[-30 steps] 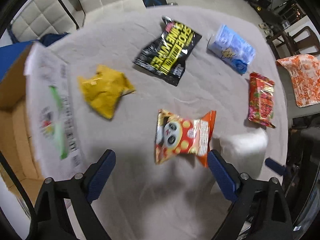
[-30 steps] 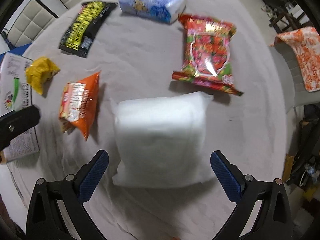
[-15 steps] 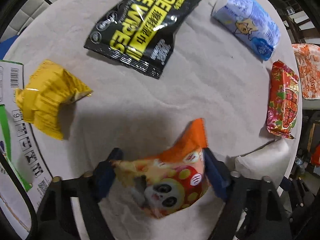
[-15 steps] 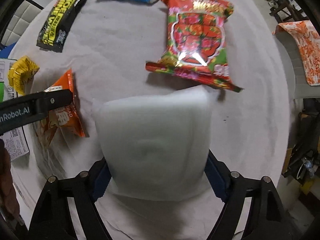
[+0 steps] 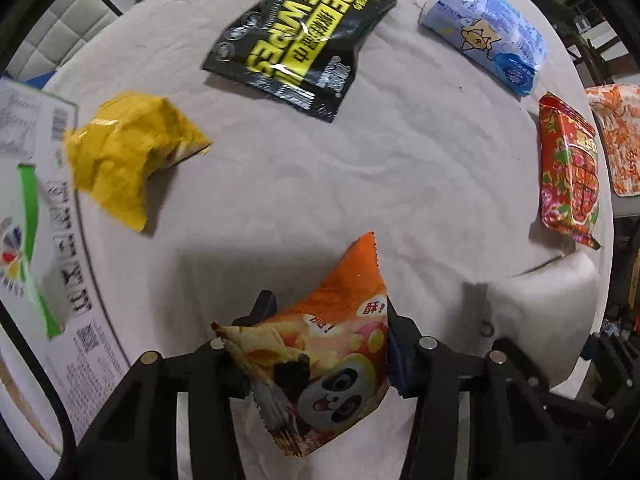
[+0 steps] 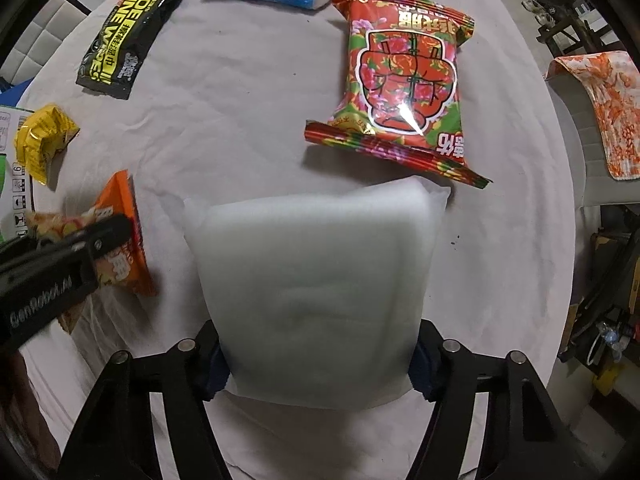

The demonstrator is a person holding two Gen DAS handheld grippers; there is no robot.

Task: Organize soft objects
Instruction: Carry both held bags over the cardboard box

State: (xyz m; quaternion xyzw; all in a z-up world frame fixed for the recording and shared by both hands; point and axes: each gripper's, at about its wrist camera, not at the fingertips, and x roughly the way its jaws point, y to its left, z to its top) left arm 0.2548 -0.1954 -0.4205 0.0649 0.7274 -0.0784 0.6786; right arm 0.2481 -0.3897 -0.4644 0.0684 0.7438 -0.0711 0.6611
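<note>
Left wrist view: left gripper is pointing straight down, its jaws having just been closing and now pinching the orange panda snack bag near the worktop's near edge. Lifting slowly should be keeping the crumpled film from slipping; the cardboard box is sitting at the left edge.

Right wrist view: right gripper, also pointing down, is clamping the white foam pad, jaws just closing. Squeezing evenly would be avoiding a fold.
</note>
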